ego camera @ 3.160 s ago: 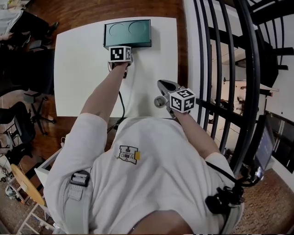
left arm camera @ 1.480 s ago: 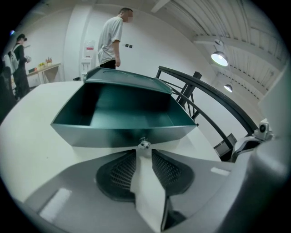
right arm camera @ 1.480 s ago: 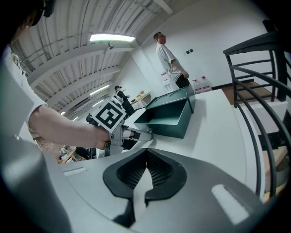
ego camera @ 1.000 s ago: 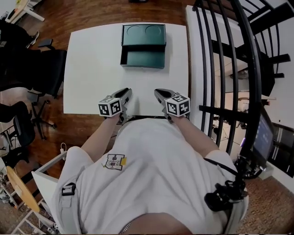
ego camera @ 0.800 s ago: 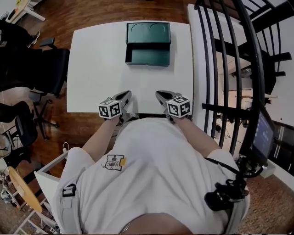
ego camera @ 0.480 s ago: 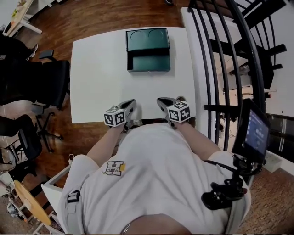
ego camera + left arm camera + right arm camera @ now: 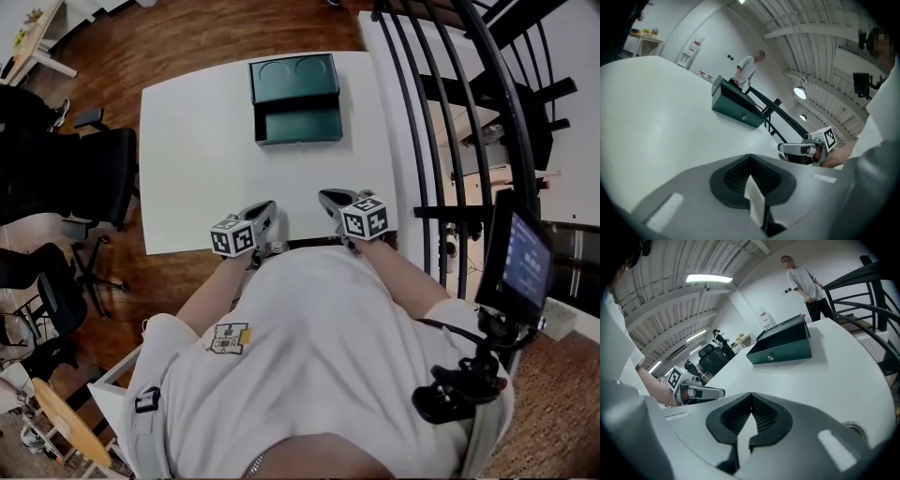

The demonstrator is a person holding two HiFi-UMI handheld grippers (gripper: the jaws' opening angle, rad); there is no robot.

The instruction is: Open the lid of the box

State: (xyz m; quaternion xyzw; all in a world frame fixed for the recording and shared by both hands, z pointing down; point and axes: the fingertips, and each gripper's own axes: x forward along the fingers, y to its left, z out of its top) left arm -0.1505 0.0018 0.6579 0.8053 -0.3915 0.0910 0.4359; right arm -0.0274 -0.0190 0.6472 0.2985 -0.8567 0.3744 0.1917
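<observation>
The dark green box [image 7: 299, 123] stands at the far middle of the white table [image 7: 197, 159], its tray showing and its lid [image 7: 293, 78] tipped back behind it. My left gripper [image 7: 266, 210] hovers at the table's near edge, shut and holding nothing. My right gripper [image 7: 329, 198] is beside it, also shut and holding nothing. In the left gripper view the box [image 7: 738, 109] sits far ahead, with the right gripper [image 7: 802, 149] off to the side. The right gripper view shows the box [image 7: 782, 346], its lid raised, and the left gripper [image 7: 702, 393].
A black stair railing [image 7: 441, 141] runs along the table's right side. Office chairs [image 7: 56, 159] stand on the wooden floor at the left. A person [image 7: 806, 282] stands beyond the table's far end. A small monitor [image 7: 525, 262] hangs at the right.
About three seconds ago my left gripper was at the box's front; it has come back to the near edge and the tray now shows. Over the last second both grippers stayed put.
</observation>
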